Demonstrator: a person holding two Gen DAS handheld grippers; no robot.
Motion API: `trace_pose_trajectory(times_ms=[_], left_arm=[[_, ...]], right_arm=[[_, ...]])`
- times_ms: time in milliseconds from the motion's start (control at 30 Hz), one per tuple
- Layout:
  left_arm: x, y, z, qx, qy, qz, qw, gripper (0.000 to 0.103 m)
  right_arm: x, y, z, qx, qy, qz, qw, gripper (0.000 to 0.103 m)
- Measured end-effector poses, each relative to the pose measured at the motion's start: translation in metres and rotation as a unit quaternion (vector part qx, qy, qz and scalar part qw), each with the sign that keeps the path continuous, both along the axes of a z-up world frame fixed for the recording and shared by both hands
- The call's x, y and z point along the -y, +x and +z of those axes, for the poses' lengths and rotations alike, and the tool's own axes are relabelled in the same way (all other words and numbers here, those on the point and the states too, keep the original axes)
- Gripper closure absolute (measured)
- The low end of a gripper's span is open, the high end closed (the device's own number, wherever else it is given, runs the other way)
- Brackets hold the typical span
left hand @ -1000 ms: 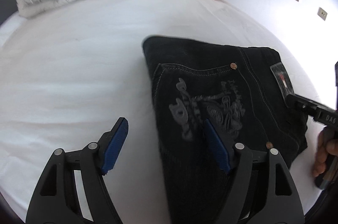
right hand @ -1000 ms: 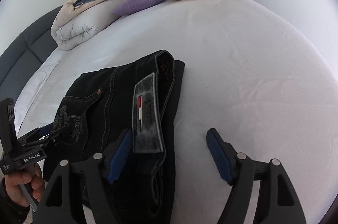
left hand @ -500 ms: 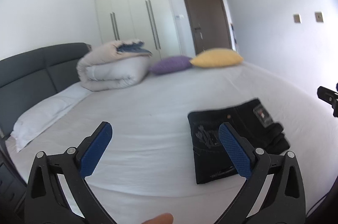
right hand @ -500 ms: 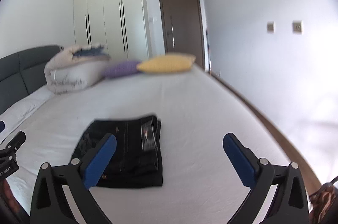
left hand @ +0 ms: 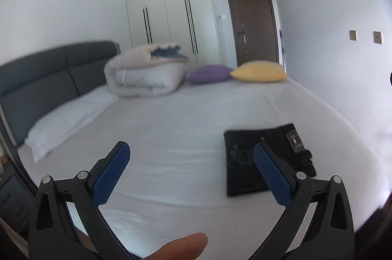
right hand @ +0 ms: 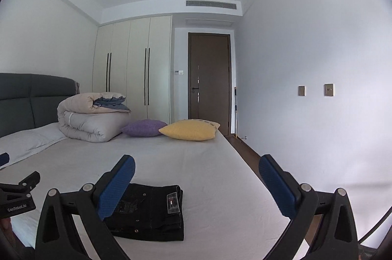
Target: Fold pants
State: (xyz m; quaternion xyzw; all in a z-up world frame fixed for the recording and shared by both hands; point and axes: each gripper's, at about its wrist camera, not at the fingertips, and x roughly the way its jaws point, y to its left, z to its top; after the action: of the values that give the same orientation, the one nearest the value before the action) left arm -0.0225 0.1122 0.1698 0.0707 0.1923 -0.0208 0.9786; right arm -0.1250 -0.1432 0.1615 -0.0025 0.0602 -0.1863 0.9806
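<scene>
On the bed [right hand: 220,174] the pants [right hand: 152,211] lie folded into a compact black block near the foot-side edge. Both tools have risen and pulled well back from a second ago, when they hovered just over the cloth. The left tool [left hand: 191,169] and right tool [right hand: 196,184] each stand wide apart, holding nothing. That retreat suggests the folding is finished. The left view shows the pants from above and to one side, patch [left hand: 295,141] at the far right, plus a fingertip [left hand: 181,247] below. The right view shows stacked layers at the front edge and the other tool's body at left.
</scene>
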Motion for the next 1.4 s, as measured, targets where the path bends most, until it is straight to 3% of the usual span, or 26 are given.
trace_pose_trajectory(times_ms=[100,300,533,900,1400], left_arm=[[0.006,-0.003,-0.018,-0.047,-0.003,-0.011,0.9988,0.0],[0.018,0.007,-0.059,-0.117,0.008,-0.027,0.9928,0.0],[0.01,0.027,-0.098,-0.179,-0.023,-0.02,0.9834,0.0],[0.0,0.033,-0.125,-0.199,-0.03,-0.015,0.9794,0.0],[-0.011,0.039,-0.14,-0.215,-0.046,-0.006,0.9755,0.0]], right_arm=[[-0.003,0.001,-0.007,-0.055,0.023,0.017,0.998,0.0],[-0.002,0.016,-0.052,-0.131,0.076,0.026,0.988,0.0],[-0.017,0.024,-0.092,-0.186,0.094,0.035,0.977,0.0],[-0.05,0.034,-0.124,-0.249,0.085,0.064,0.963,0.0],[-0.051,0.039,-0.141,-0.282,0.113,0.065,0.951,0.0]])
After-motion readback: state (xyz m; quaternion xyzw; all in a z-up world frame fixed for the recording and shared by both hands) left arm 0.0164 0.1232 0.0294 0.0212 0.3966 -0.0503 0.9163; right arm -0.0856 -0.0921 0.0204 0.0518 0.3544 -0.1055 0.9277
